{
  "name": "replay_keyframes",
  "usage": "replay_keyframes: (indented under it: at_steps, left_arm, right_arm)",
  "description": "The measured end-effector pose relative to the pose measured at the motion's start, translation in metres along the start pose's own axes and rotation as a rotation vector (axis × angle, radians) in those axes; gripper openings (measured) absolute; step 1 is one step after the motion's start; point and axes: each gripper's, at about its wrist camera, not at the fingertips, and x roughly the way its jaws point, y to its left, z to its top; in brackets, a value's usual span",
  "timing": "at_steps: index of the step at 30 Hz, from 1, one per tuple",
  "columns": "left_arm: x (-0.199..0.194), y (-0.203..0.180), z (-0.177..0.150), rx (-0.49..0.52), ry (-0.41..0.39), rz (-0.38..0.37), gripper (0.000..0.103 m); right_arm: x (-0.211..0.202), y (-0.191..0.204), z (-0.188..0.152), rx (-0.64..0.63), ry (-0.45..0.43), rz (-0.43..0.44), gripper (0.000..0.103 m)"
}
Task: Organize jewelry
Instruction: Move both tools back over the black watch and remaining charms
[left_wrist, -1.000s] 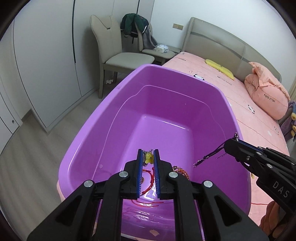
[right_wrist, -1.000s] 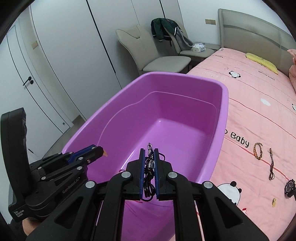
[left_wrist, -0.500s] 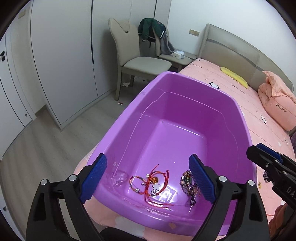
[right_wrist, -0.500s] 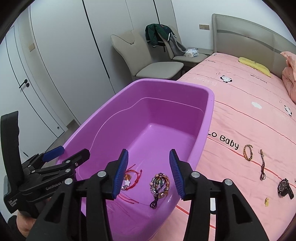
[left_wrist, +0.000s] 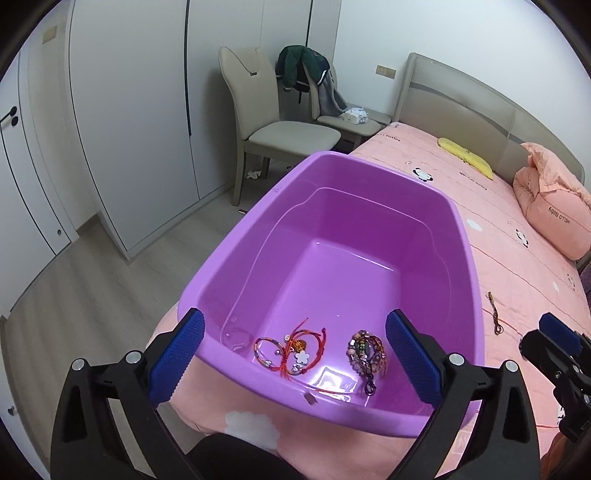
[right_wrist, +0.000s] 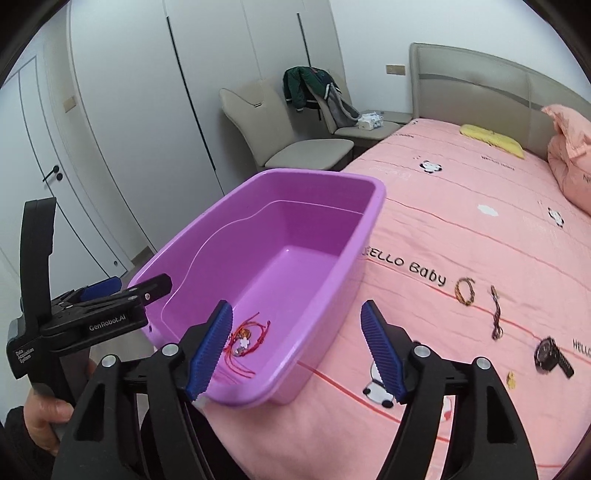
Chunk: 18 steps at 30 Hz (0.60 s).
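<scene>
A purple plastic tub (left_wrist: 465, 258) (right_wrist: 369, 229) stands on the pink bed. At its near end lie a red cord bracelet with a white flower charm (left_wrist: 301, 350) (right_wrist: 247, 338) and a beaded bracelet bundle (left_wrist: 367, 352). My left gripper (left_wrist: 295, 358) is open and empty, above the tub's near rim. My right gripper (right_wrist: 295, 347) is open and empty, over the tub's right rim. On the bedspread to the right lie a braided bracelet (right_wrist: 464, 291), a dark cord (right_wrist: 496, 317) (left_wrist: 495, 312), a black watch (right_wrist: 552, 356) and a small yellow charm (right_wrist: 511, 380).
A pink pillow (left_wrist: 550, 206) and a yellow item (left_wrist: 467, 160) lie near the headboard. Two beige chairs (left_wrist: 280, 133), one with a green jacket, stand beside white wardrobes (left_wrist: 129, 129). The bed's edge drops to wood floor on the left.
Both grippers opened and let their jewelry drop into the tub, then pulled back and up. The right gripper swung right toward the bedspread.
</scene>
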Motion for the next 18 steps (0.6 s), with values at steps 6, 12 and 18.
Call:
replay_keyframes:
  at_steps: [6, 12, 18]
  left_arm:
    - [-0.019, -0.022, -0.014, 0.040, -0.014, -0.022, 0.097]
    - [-0.037, -0.055, -0.033, 0.087, -0.029, -0.095, 0.097]
    - [-0.042, -0.095, -0.049, 0.150, -0.017, -0.158, 0.097]
  right_arm:
    - [-0.024, -0.025, -0.023, 0.061, 0.004, -0.026, 0.072]
    - [-0.050, -0.054, -0.052, 0.120, 0.005, -0.063, 0.074]
    - [-0.077, -0.086, -0.080, 0.166, -0.048, -0.116, 0.080]
